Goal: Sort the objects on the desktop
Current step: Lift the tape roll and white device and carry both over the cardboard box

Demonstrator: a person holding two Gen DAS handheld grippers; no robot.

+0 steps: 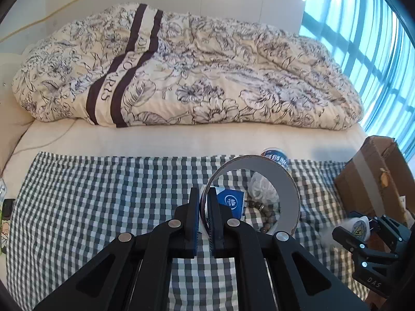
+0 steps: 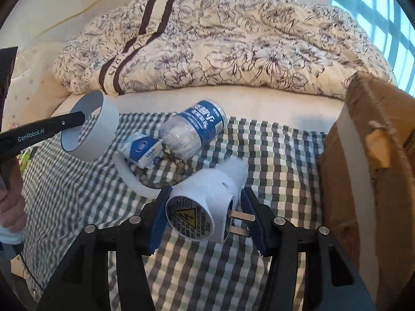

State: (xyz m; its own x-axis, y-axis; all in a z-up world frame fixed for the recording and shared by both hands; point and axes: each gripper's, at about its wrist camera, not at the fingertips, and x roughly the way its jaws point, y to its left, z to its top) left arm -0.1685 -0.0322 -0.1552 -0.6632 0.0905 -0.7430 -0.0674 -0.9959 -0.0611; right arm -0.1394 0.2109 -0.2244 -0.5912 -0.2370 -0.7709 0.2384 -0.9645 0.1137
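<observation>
Checked cloth (image 2: pixel 77 194): sorting surface on a bed. Items, counted:
- One tape roll (image 1: pixel 255 194), clamped by its wall in the left gripper (image 1: pixel 203 220), clear of the cloth, probably for carrying.
- One white plug adapter (image 2: pixel 205 207), grasped across its body by the right gripper (image 2: pixel 205 217), prongs sideways.
- One plastic bottle (image 2: pixel 194 129), lying flat.
- One tissue pack (image 2: pixel 142 150).
- One bead bracelet (image 2: pixel 155 178).
- One cardboard box (image 2: pixel 368 168), right of the cloth; likely the destination.
</observation>
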